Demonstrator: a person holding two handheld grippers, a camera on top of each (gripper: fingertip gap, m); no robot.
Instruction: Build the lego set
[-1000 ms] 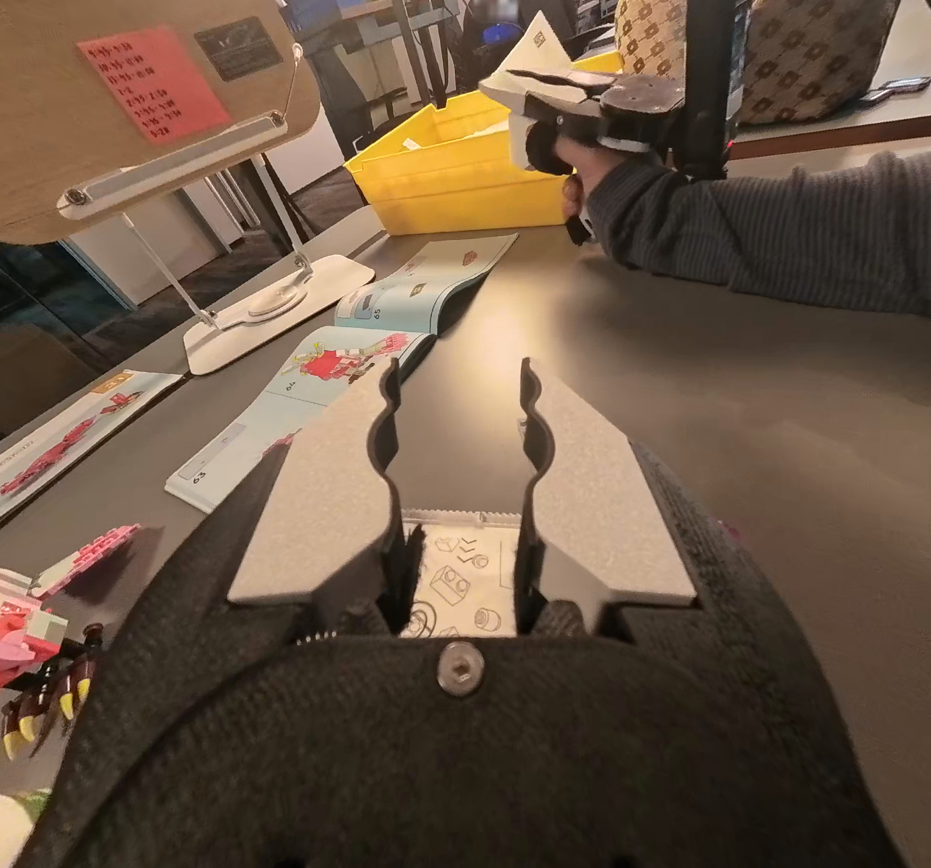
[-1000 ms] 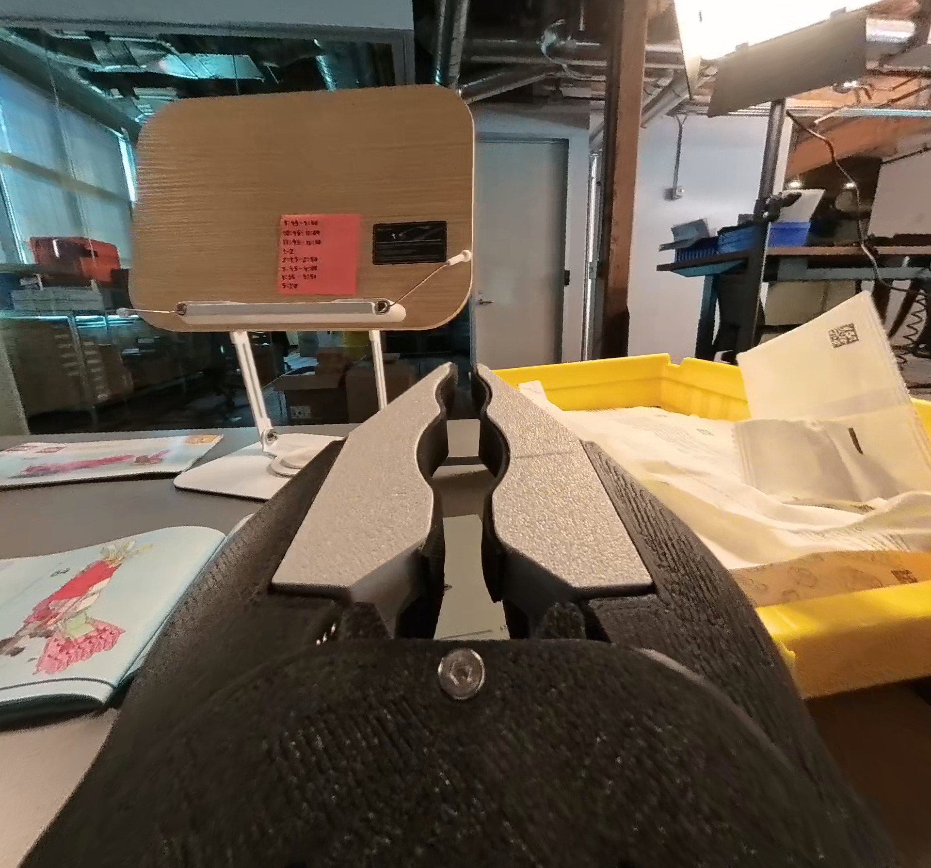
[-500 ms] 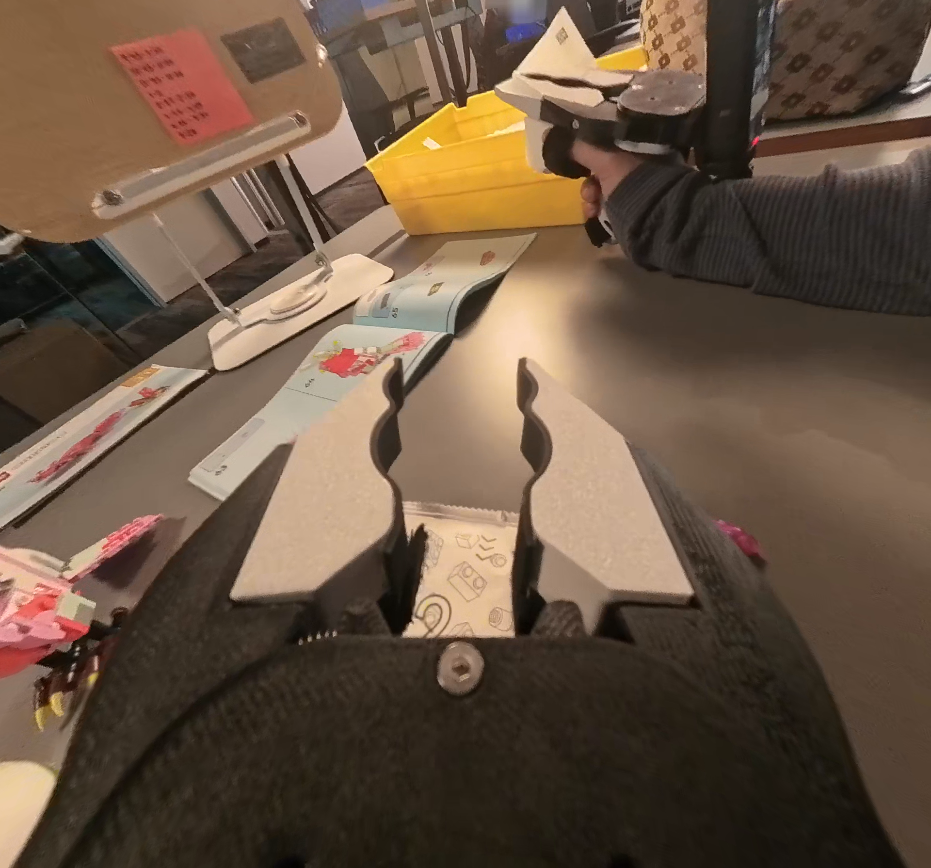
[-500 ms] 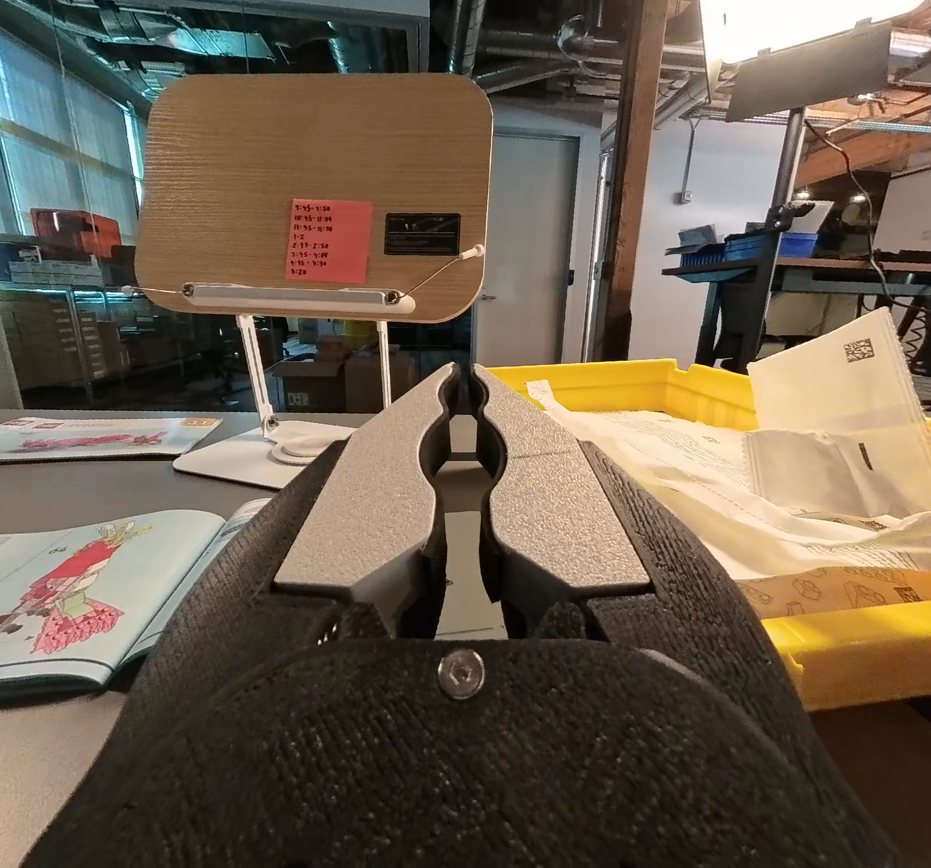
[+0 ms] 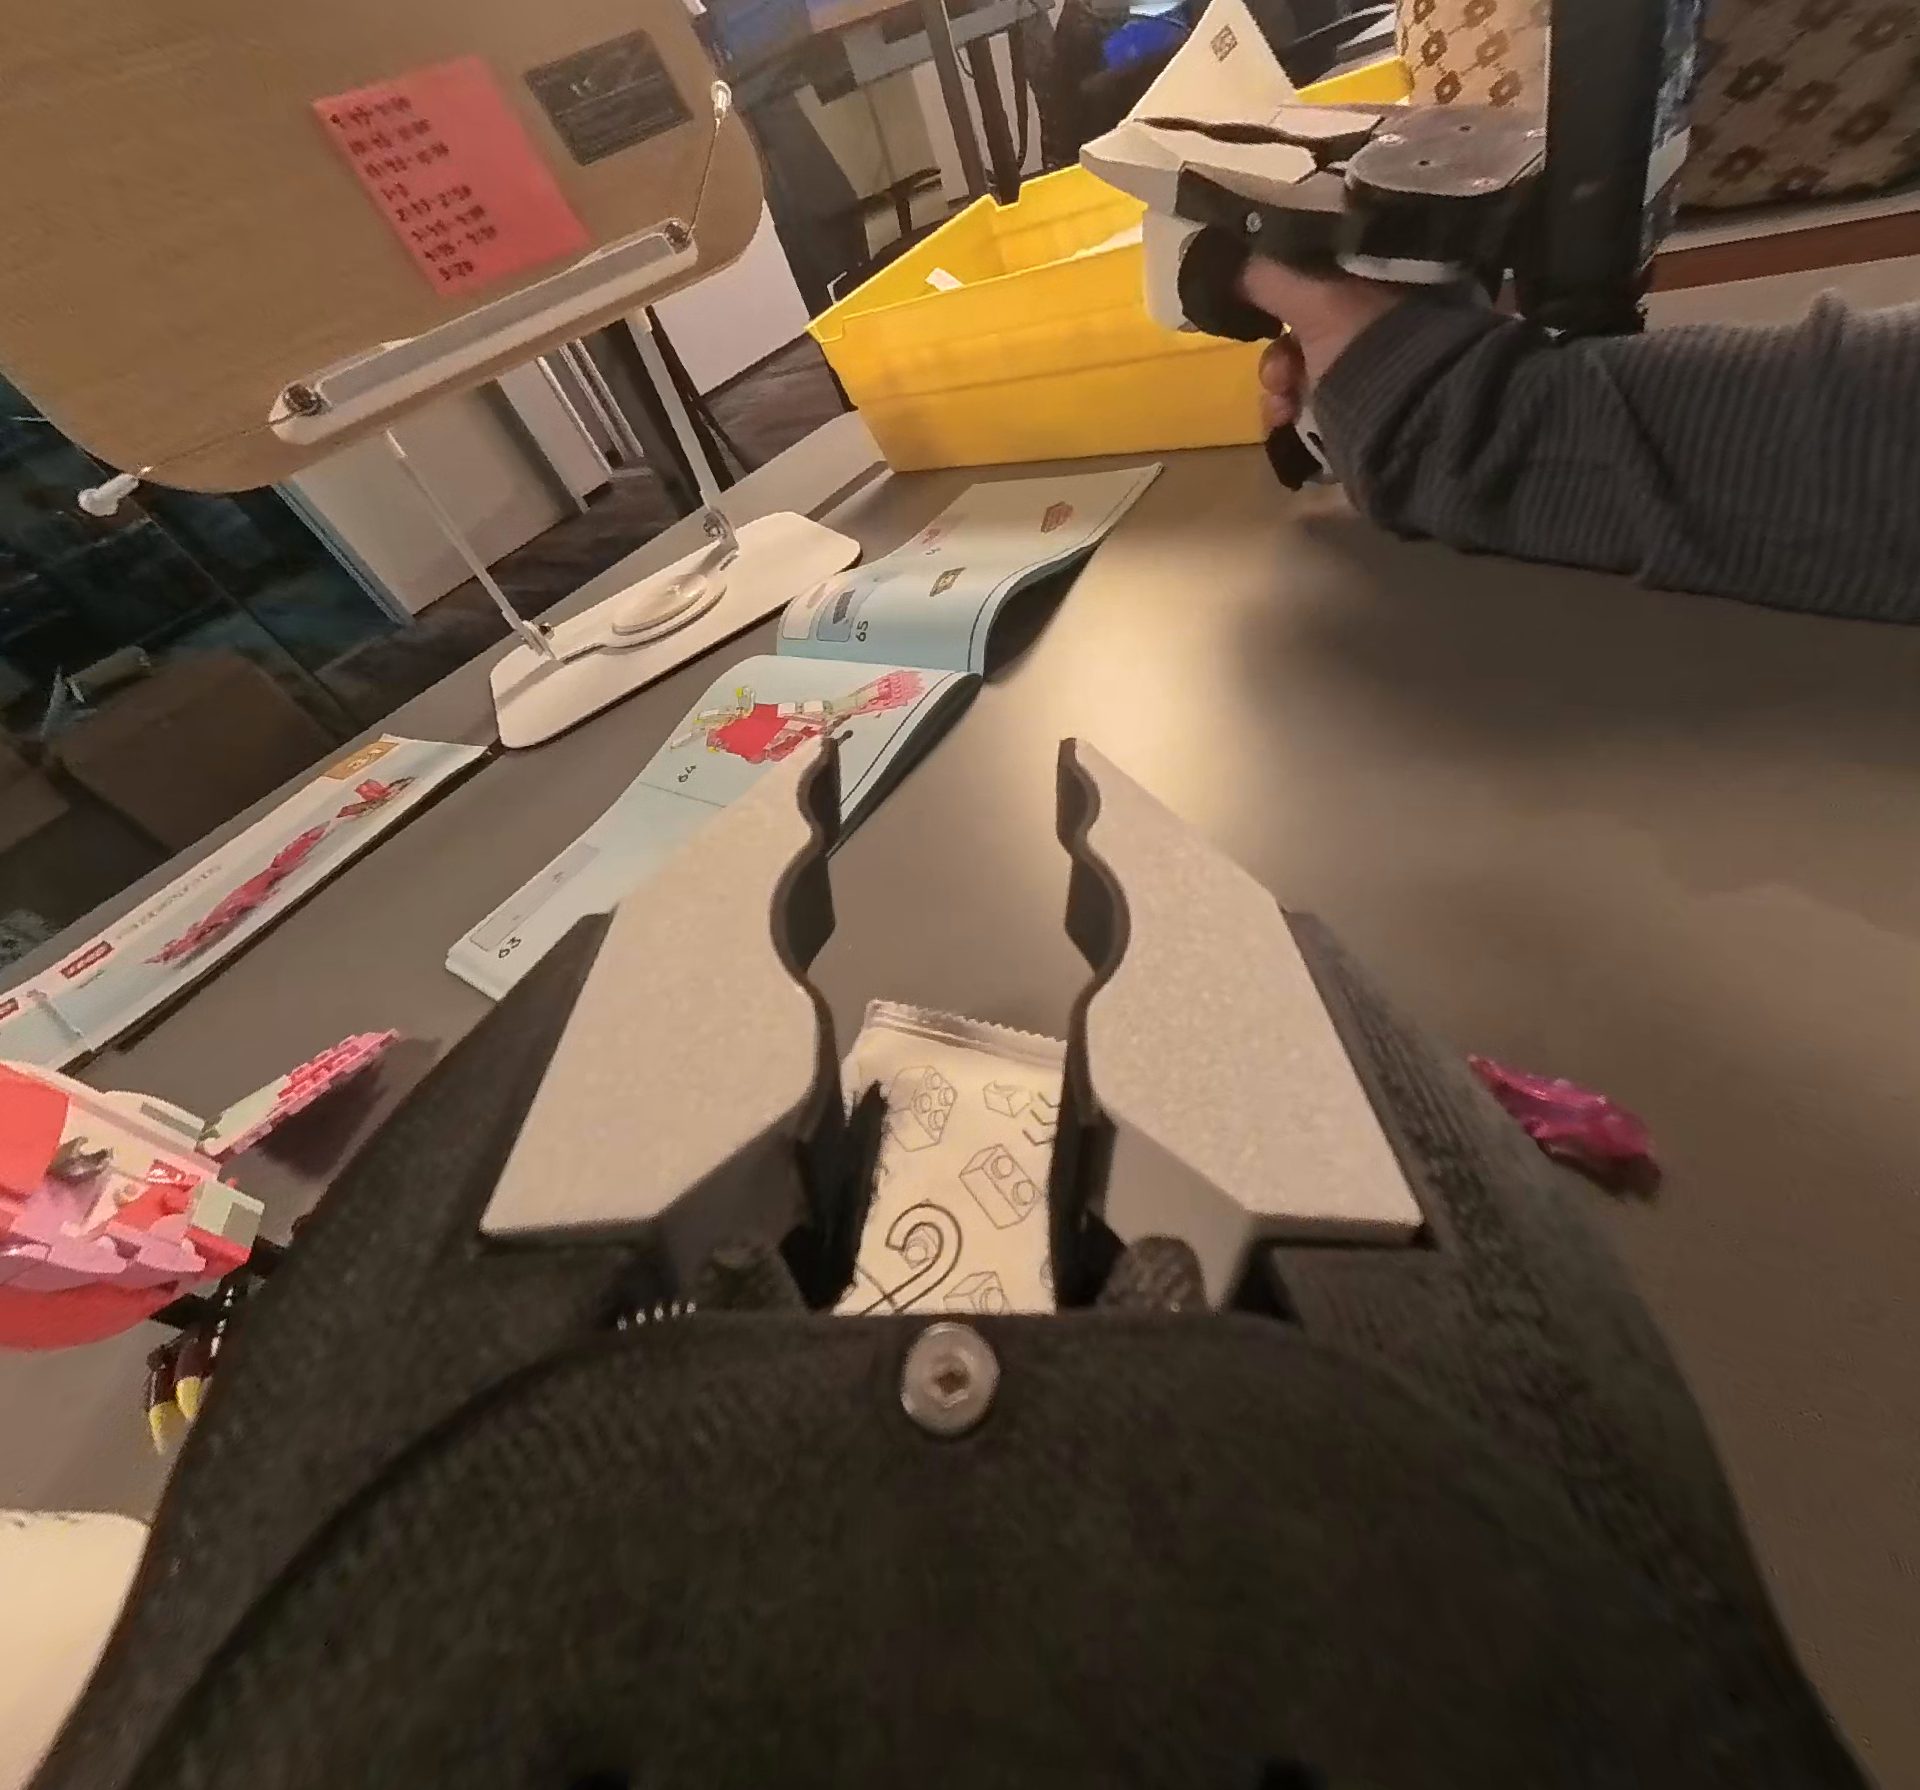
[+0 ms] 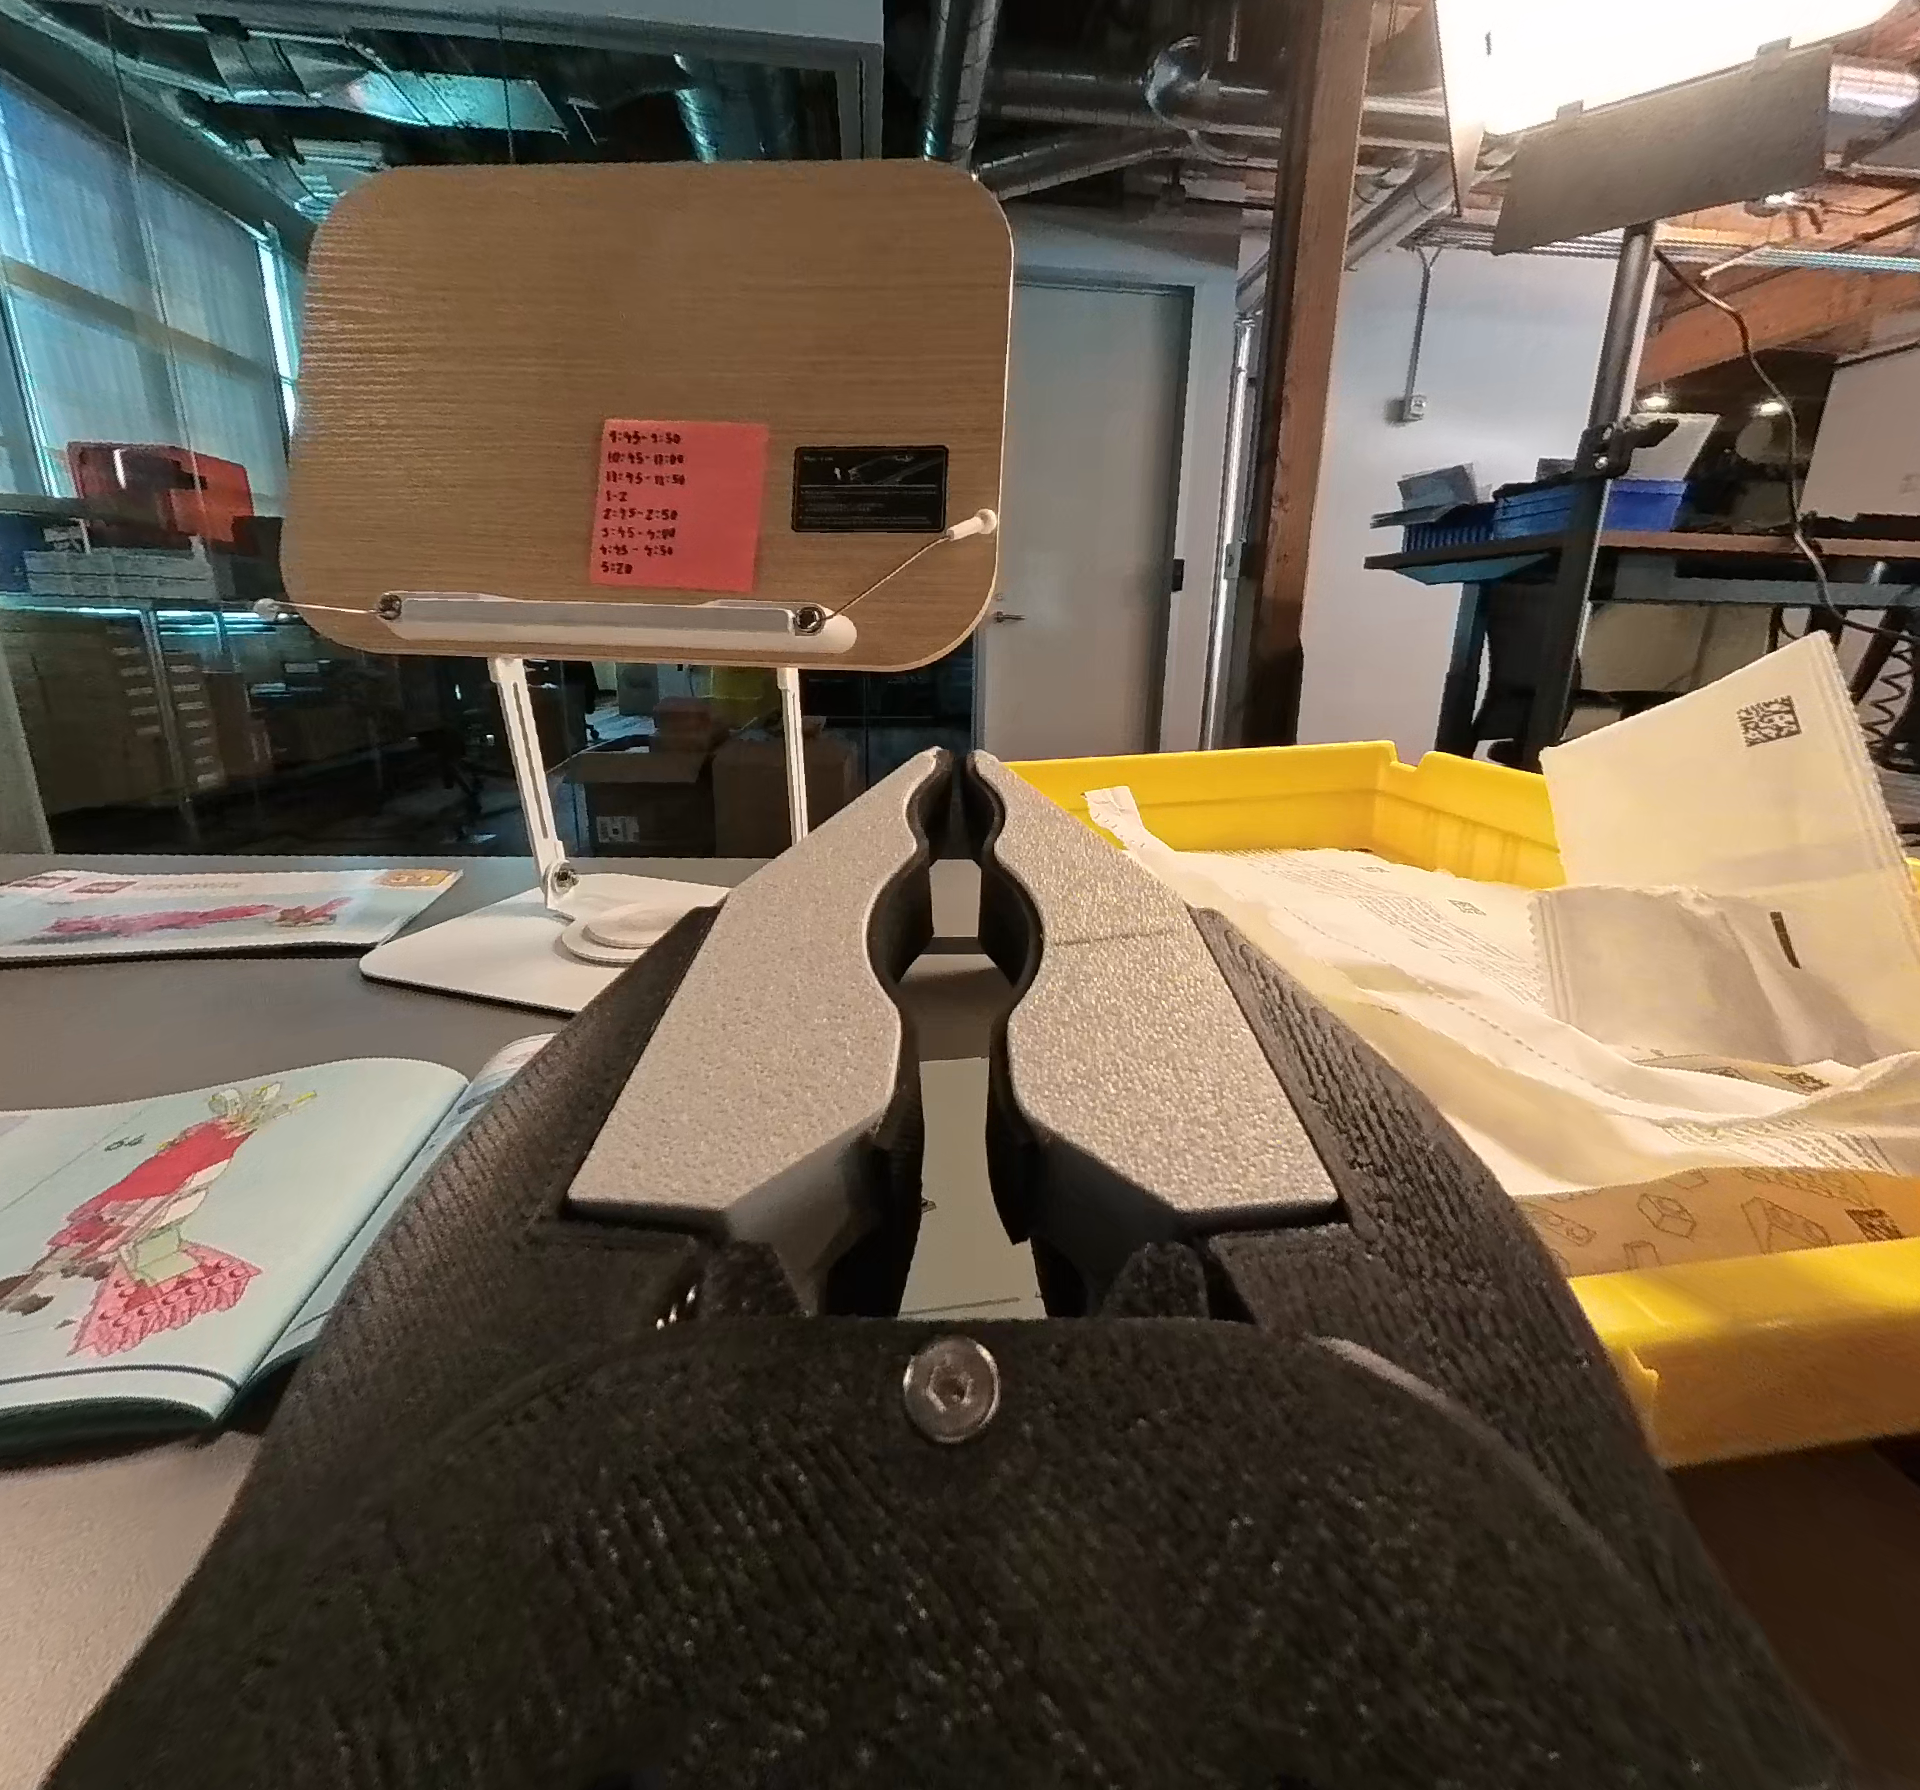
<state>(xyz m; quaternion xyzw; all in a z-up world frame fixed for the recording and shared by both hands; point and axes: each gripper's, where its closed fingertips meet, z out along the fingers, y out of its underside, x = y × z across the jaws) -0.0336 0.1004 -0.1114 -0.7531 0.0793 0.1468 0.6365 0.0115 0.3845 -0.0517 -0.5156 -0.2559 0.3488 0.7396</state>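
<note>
Left gripper (image 5: pixel 948 784): fingers apart, empty, low over the grey table (image 5: pixel 1455 805); a printed paper bag (image 5: pixel 961 1158) lies beneath them. Right gripper (image 6: pixel 958 766): tips together, nothing between, raised beside the yellow bin (image 6: pixel 1299 784) of paper bags.

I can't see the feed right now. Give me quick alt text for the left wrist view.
The left gripper hangs over a dark table, fingers apart, with a white printed bag lying between their bases. An open instruction booklet lies ahead beside a wooden book stand; the right gripper hovers by a yellow bin.
</note>
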